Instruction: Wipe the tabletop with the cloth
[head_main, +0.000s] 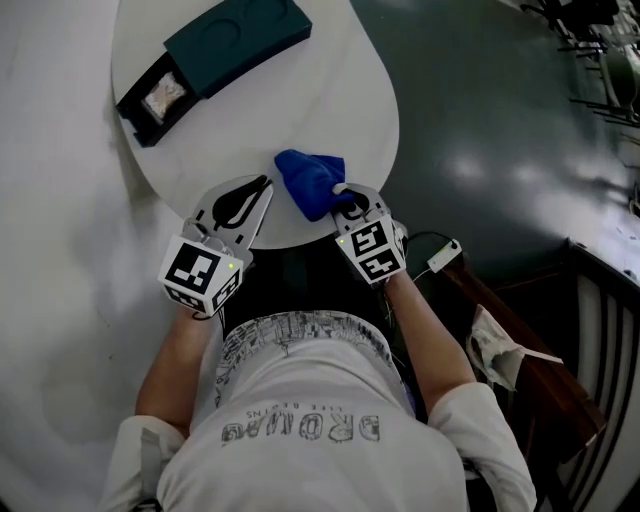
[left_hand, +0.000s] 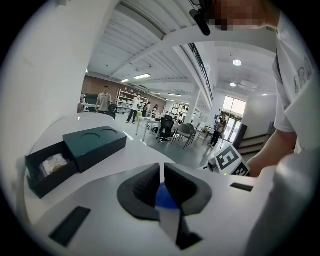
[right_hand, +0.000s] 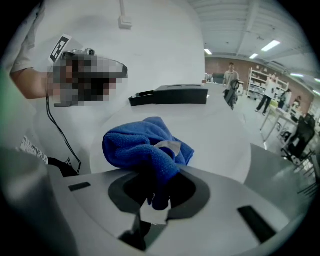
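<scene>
Right gripper (head_main: 340, 195): jaws closed on a tail of the blue cloth (head_main: 308, 180), and the rest is bunched in a heap just ahead of the jaws, resting on the white worktop (head_main: 330, 90).
Left gripper (head_main: 255, 195): jaws drawn nearly together with nothing pinched. A sliver of blue shows through the gap, so the cloth lies just beyond the tips.
Grip risk: only a narrow fold is held. Drag hard with the heap catching and I'd expect it to slip free.
Coverage risk: a balled cloth wipes a thin stripe, so patches get missed.
Edge risk: the cloth sits close to the near rim, right by both jaws. A backward pull could take it off the worktop.
Box risk: the dark box (head_main: 235, 35), drawer open, lies well ahead of both jaws. A long forward stroke could shove it.
</scene>
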